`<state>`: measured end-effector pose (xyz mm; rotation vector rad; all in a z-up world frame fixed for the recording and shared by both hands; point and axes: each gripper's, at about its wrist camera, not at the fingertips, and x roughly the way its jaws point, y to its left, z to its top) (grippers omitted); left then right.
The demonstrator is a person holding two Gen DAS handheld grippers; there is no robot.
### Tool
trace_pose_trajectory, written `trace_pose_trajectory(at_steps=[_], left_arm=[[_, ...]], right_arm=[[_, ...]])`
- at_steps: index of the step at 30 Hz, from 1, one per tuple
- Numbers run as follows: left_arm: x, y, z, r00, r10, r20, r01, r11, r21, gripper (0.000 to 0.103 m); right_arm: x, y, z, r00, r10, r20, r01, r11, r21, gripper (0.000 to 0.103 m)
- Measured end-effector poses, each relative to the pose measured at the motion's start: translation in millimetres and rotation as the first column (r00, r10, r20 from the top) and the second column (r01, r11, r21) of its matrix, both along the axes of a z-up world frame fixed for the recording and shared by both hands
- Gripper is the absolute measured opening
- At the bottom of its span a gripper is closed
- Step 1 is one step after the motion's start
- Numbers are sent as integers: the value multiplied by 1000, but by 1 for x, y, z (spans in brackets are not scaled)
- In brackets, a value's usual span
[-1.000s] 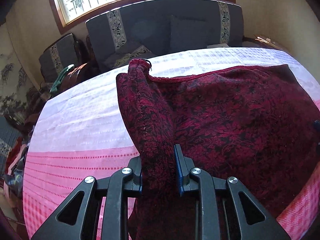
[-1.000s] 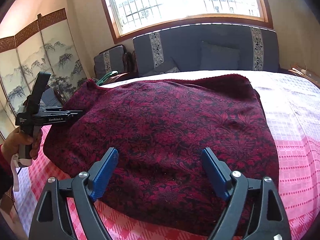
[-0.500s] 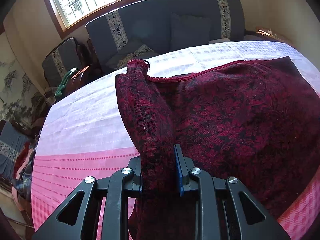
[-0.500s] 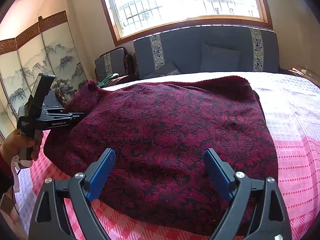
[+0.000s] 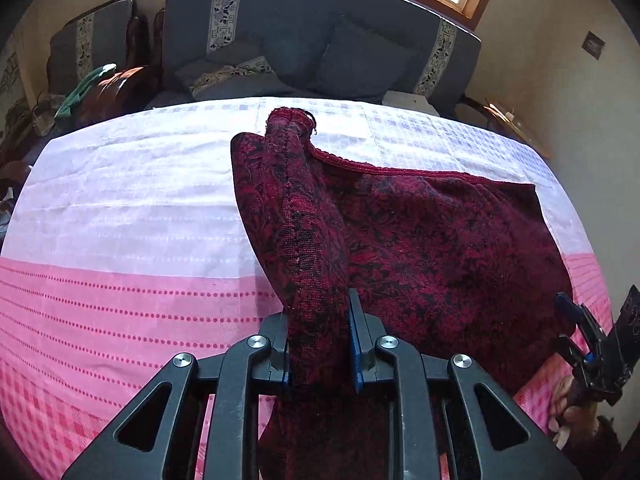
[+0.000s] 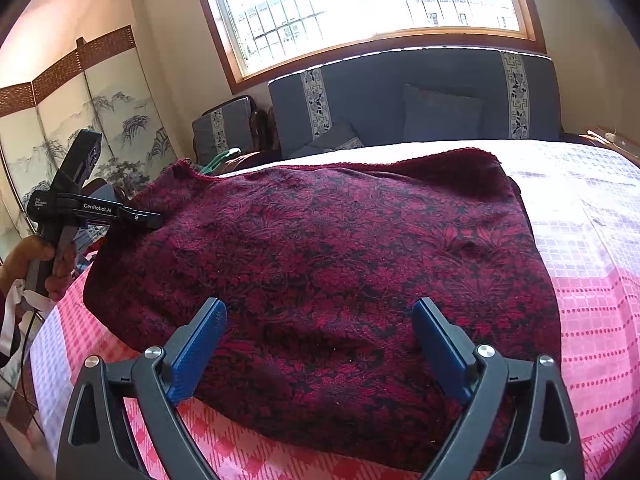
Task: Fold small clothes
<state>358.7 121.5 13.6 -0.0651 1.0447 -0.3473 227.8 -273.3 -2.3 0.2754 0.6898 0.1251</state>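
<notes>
Crimson knit garment [image 5: 440, 248] pinched in left tongs [image 5: 320, 344]; right tongs [image 6: 320, 344] widening, nothing gripped.

A grey sofa [image 6: 412, 100] is set beneath a bright wood-framed window [image 6: 372, 4]; left of it, a painted folding screen [image 6: 80, 120] is seen, perhaps paper.

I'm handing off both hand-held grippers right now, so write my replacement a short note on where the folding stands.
Left hand-held gripper: shut on a bunched edge of the dark red patterned garment, lifting that side off the table.
Right hand-held gripper: jaws opening wide, nothing between them, hovering over the garment's near edge.
Garment: mostly spread flat on the pink and white tablecloth.
Done: one edge gripped.
Left: carry it over to fold, then smooth.
</notes>
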Motion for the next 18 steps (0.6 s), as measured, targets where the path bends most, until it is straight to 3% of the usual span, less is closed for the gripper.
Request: trace_pose_trajectory(at_steps=[7, 18], left_arm=[[9, 15, -20, 998, 30, -61, -35, 996, -82, 22], [4, 17, -13, 998, 36, -47, -40, 996, -81, 22]], right_arm=[[-2, -1, 1, 1000, 3, 0, -3, 1000, 8, 94], [3, -2, 0, 1000, 24, -15, -23, 1000, 13, 95]])
